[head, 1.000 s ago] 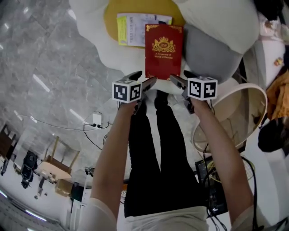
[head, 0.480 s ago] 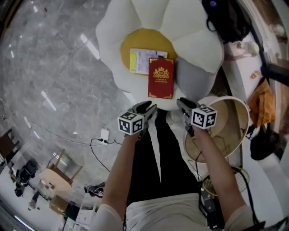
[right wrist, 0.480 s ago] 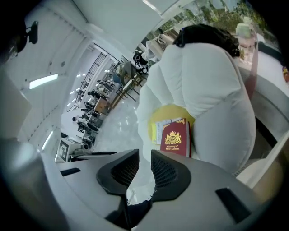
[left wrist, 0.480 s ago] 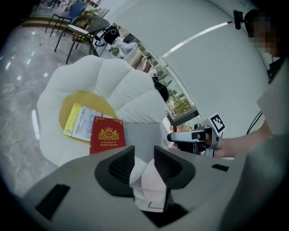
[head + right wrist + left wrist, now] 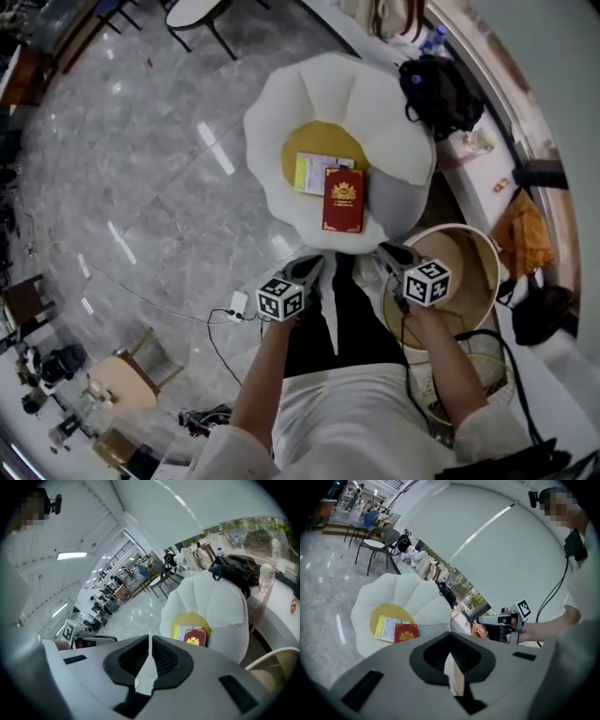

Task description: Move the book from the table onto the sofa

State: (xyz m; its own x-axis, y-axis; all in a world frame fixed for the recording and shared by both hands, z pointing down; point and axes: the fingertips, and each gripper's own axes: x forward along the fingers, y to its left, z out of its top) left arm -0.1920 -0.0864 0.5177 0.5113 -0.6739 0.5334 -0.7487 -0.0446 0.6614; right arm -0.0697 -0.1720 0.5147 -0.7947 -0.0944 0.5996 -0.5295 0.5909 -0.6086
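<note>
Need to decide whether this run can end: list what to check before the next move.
1. Book on sofa: ok. It lies flat, cover up, partly on a booklet.
2. Left gripper empty: ok. Its jaws have just been closing, with nothing between them.
3. Right gripper empty: ok. Its jaws have just been closing too, with nothing between them.
4. Both grippers apart from the book: ok.
5. Nothing left on the table: cannot tell. The right arm covers part of it.
</note>
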